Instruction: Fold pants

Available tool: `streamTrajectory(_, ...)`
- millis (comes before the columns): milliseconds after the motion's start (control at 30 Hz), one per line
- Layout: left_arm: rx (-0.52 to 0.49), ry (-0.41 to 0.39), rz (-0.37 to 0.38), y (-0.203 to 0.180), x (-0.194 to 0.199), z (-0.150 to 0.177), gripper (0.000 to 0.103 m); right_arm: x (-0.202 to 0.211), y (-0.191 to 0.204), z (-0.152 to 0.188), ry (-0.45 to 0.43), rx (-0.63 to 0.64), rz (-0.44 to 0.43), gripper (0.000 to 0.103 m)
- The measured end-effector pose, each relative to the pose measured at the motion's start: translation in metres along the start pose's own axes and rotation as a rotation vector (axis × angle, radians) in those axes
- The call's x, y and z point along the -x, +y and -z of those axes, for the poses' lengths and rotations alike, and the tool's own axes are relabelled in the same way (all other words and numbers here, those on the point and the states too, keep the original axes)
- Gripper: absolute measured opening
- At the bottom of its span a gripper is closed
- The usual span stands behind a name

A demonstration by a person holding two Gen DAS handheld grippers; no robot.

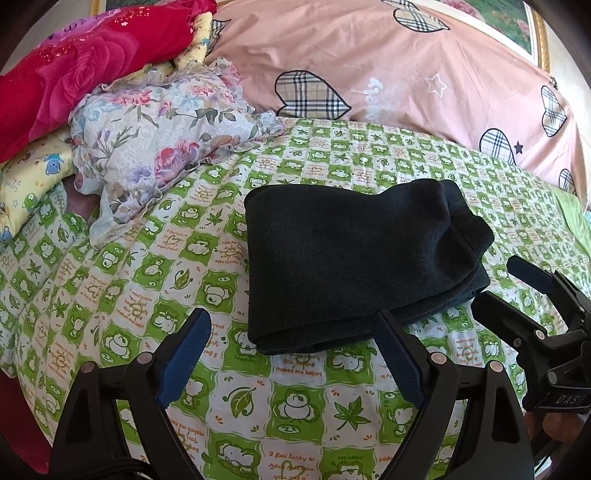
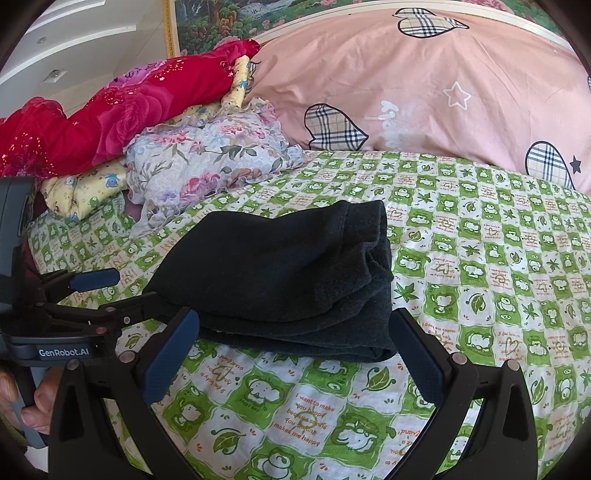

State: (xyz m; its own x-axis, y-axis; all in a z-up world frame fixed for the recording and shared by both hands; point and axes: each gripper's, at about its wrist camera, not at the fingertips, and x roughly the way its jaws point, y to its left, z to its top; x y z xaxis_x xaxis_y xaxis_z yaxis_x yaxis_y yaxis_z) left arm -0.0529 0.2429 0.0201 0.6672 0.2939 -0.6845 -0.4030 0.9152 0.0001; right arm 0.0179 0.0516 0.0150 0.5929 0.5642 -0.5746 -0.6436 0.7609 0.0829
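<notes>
The black pants lie folded into a thick rectangle on the green-and-white patterned bed sheet; they also show in the right wrist view. My left gripper is open and empty, its blue-padded fingers just in front of the bundle's near edge. My right gripper is open and empty, also just in front of the bundle. The right gripper shows in the left wrist view at the bundle's right, open. The left gripper shows in the right wrist view at the bundle's left, open.
A floral cloth, a red rose blanket and a yellow printed cloth are piled at the back left. A big pink quilt with plaid hearts lies along the back. A framed picture hangs behind.
</notes>
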Motion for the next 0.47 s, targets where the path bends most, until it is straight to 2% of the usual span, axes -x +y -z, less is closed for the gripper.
streamTrajectory(467, -0.001, 0.019, -0.002, -0.0043, -0.0038, -0.0016, 0.090, -0.0022, -0.0016, -0.0002, 0.003, 0.000, -0.010, 0.102)
